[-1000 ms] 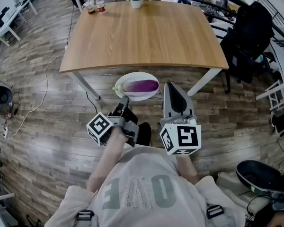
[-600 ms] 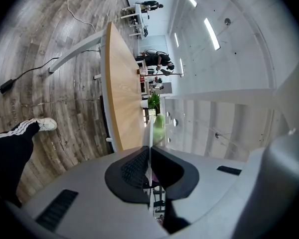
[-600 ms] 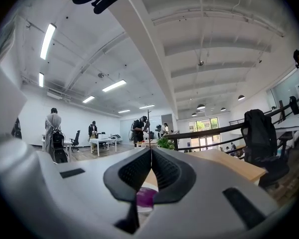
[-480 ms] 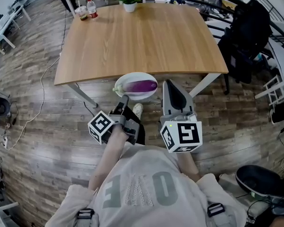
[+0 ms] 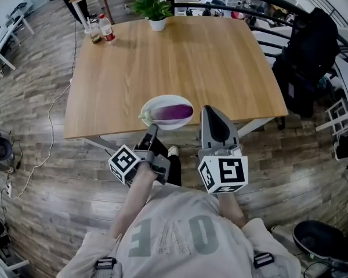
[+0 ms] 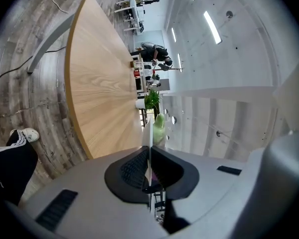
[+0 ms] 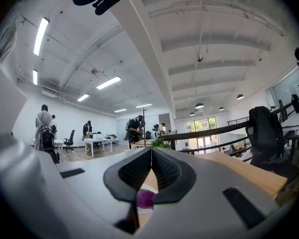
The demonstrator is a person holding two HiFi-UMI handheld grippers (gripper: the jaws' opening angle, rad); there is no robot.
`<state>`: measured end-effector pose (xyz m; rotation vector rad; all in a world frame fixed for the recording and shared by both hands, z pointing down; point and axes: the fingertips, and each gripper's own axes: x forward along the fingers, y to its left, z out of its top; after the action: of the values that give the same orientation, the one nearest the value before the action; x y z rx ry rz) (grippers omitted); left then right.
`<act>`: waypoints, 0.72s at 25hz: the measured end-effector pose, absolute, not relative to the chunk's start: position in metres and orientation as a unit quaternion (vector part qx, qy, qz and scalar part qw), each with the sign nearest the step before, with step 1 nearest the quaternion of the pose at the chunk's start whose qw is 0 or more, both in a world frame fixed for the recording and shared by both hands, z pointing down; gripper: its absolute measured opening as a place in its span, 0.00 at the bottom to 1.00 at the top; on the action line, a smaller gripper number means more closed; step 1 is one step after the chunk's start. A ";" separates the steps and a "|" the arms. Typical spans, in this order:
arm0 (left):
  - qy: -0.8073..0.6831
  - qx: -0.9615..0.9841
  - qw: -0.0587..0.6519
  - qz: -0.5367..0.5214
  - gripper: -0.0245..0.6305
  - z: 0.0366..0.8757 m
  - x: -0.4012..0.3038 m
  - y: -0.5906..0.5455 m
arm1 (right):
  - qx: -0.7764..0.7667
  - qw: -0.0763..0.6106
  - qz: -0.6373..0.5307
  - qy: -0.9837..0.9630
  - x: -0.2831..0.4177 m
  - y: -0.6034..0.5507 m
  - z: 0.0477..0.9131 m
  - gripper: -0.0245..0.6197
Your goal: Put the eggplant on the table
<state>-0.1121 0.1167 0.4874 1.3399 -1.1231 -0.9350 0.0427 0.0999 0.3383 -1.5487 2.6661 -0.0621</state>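
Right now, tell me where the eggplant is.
Head view, center: the eggplant lies in the white plate over the near edge of the table, rim pinched by the left claw.

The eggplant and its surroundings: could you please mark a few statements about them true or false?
1. The eggplant lies on a white plate. True.
2. The left gripper is clamped on the plate's rim. True.
3. The right gripper holds the eggplant. False: its jaws are shut on nothing, beside the plate.
4. A potted plant stands at the far edge of the table. True.
5. The bottle stands right beside the plate. False: it stands at the table's far left corner, well apart from the plate.
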 end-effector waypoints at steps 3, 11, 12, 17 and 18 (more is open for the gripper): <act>-0.470 0.574 0.548 -0.387 0.07 0.484 -0.123 0.076 | -0.510 0.026 -0.025 0.859 0.033 0.057 0.336 0.07; -0.453 0.594 0.549 -0.374 0.07 0.461 -0.145 -0.025 | -0.514 0.008 -0.022 0.857 0.000 -0.048 0.323 0.07; -0.451 0.595 0.551 -0.372 0.07 0.459 -0.147 -0.035 | -0.516 0.007 -0.021 0.857 -0.003 -0.058 0.320 0.07; -0.444 0.595 0.563 -0.364 0.07 0.455 -0.154 -0.075 | -0.515 -0.006 -0.022 0.857 -0.020 -0.094 0.318 0.07; -0.444 0.593 0.564 -0.365 0.07 0.456 -0.155 -0.080 | -0.513 -0.008 -0.024 0.858 -0.021 -0.098 0.318 0.07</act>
<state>-0.1548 -0.0799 0.4555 1.3964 -1.0440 -0.8601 -0.0210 -0.0978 0.3184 -1.6211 2.7085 -0.0750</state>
